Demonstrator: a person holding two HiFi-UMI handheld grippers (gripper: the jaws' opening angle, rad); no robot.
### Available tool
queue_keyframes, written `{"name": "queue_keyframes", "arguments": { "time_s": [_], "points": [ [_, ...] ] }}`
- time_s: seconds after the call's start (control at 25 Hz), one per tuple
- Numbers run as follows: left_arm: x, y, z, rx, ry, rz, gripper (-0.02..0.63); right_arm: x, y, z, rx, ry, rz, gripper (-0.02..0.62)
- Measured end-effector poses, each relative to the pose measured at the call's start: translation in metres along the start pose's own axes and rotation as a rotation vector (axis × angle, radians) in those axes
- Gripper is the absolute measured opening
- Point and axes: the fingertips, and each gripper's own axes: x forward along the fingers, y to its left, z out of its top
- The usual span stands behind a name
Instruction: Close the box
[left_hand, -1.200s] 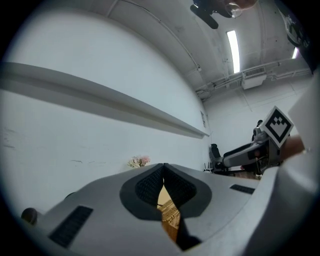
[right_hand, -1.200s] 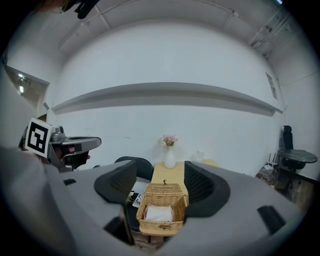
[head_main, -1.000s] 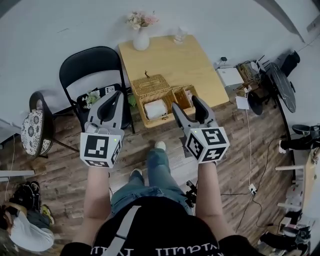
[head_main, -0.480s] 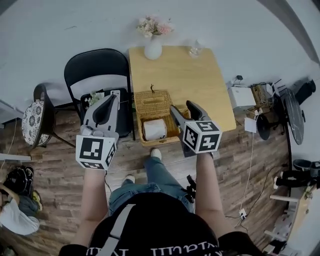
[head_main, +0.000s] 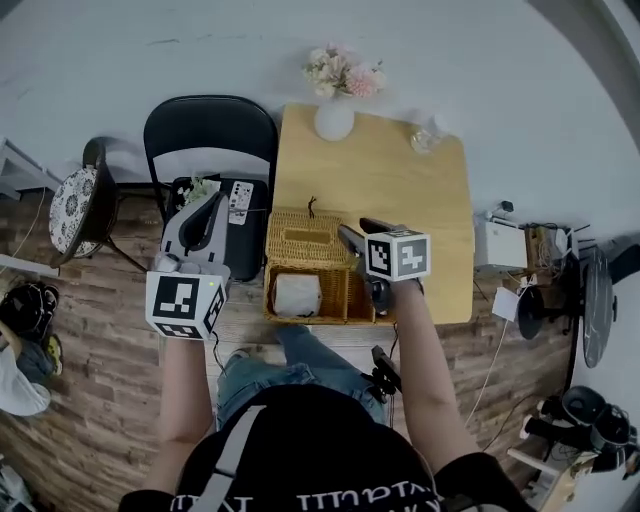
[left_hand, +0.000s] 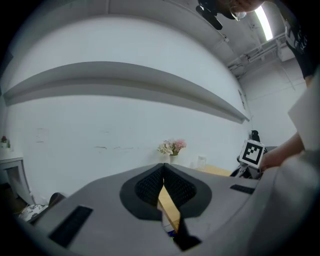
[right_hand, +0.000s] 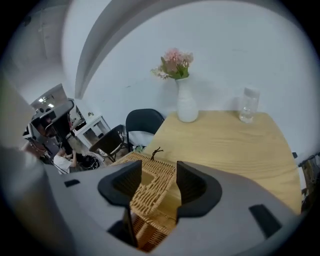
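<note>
Box: wicker, lid open, at the bench's near edge; white roll inside.
Right claw: jaws apart, just narrowing, lid corner between them, unpinched.
Left claw: jaws together, empty, above the chair.
Behind: vase, glass.

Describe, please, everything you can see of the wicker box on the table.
The wicker box is woven of tan strands, rectangular, and open: its lid is swung back toward the far side, with a dark cord loop at its far edge. A white roll lies inside. It stands at the near edge of the wooden table.
</note>
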Motion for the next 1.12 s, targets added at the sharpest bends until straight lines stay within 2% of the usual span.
{"name": "queue_keyframes", "arguments": {
  "time_s": [0.16, 0.32, 0.56, 0.64, 0.8, 0.88, 1.0, 1.12],
  "points": [
    [0.014, -0.001, -0.010, -0.004, 0.025, 0.051, 0.012, 0.028, -0.017, -0.007, 0.029, 0.103, 0.092, 0.227],
    [0.024, -0.005, -0.014, 0.009, 0.053, 0.089, 0.012, 0.049, -0.027, -0.021, 0.109, 0.184, 0.210, 0.227],
    [0.024, -0.011, -0.021, 0.038, 0.097, 0.135, 0.012, 0.069, -0.034, -0.033, 0.387, 0.254, 0.441, 0.209],
    [0.025, -0.013, -0.024, 0.045, 0.112, 0.150, 0.012, 0.074, -0.038, -0.032, 0.430, 0.256, 0.483, 0.193],
    [0.025, -0.021, -0.033, 0.055, 0.144, 0.162, 0.012, 0.081, -0.036, -0.033, 0.467, 0.283, 0.589, 0.162],
    [0.026, -0.029, -0.036, 0.057, 0.157, 0.156, 0.012, 0.079, -0.032, -0.030, 0.477, 0.276, 0.641, 0.113],
    [0.025, -0.037, -0.037, 0.065, 0.161, 0.146, 0.012, 0.072, -0.030, -0.022, 0.449, 0.232, 0.669, 0.104],
    [0.024, -0.043, -0.032, 0.079, 0.149, 0.135, 0.012, 0.063, -0.028, -0.012, 0.365, 0.182, 0.664, 0.100]
  ]
}}
